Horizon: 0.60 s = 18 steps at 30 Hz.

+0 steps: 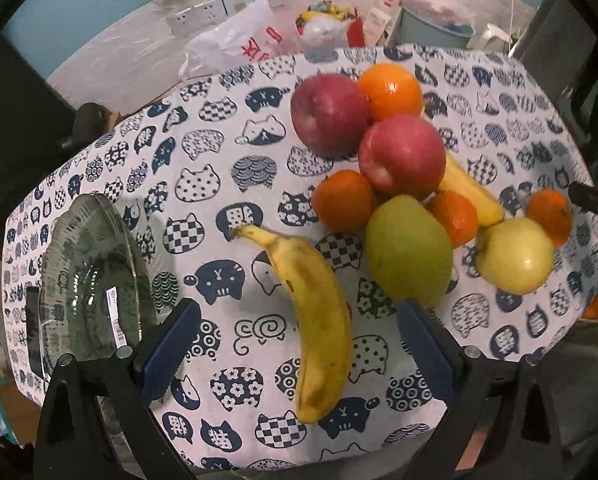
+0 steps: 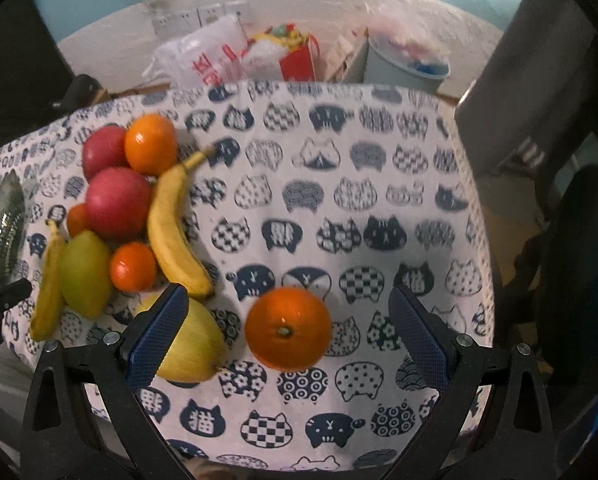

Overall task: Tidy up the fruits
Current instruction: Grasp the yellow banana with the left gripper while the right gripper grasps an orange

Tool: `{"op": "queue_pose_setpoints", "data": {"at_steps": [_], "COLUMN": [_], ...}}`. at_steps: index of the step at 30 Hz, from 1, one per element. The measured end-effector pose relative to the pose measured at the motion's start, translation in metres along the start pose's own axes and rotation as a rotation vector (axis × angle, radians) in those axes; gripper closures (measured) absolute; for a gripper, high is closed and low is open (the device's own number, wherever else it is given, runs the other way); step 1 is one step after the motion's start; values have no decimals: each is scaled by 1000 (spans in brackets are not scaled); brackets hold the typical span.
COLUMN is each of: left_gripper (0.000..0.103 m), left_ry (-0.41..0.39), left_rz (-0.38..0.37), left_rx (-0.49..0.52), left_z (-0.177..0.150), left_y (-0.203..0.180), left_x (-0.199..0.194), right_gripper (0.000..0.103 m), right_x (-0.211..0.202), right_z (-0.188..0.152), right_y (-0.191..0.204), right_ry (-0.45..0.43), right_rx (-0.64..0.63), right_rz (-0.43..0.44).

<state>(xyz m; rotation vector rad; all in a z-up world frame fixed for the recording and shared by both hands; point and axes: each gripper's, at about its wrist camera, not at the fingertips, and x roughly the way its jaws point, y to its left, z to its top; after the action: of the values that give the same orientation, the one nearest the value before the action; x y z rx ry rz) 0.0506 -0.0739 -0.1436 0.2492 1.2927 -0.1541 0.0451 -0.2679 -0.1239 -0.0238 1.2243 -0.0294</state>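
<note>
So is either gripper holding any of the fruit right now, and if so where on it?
Nothing is held. The left gripper is open around the near banana without touching it, and the right gripper is open around the lone orange.

Counted on the cloth: two bananas (image 1: 319, 320), two red apples (image 1: 403, 156), four oranges (image 1: 391, 90), two yellow-green fruits (image 1: 409, 250) (apple or pear, unclear), one glass plate (image 1: 95, 280).

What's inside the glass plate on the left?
The glass plate shows no fruit, only a barcode sticker and the cat-print cloth through the glass. Its near edge is hidden behind the left gripper.
</note>
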Motion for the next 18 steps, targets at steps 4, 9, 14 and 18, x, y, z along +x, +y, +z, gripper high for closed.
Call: {"op": "queue_pose_setpoints", "data": {"at_steps": [4,9,14,18], "left_gripper": [3,3,4,18], "left_ry": [29,50,75,104], "left_rz": [10,12,-7,-38], "left_rx": [17,21,-5,-19], "left_z": [-3,-4,-4,-4], "left_y": [-4,-4,1,2], "left_x": [12,22,36,45], "right_gripper": [5,8,15,22], "right_x": [14,29,40,49], "right_z": [-5,-8,-12,-15], "right_y": [1,2,-1,-1], "right_ry": [50,94,130,155], "right_rx": [-15,-21,-20,-16], "right_rz": [-3,-13,-29,-15]}}
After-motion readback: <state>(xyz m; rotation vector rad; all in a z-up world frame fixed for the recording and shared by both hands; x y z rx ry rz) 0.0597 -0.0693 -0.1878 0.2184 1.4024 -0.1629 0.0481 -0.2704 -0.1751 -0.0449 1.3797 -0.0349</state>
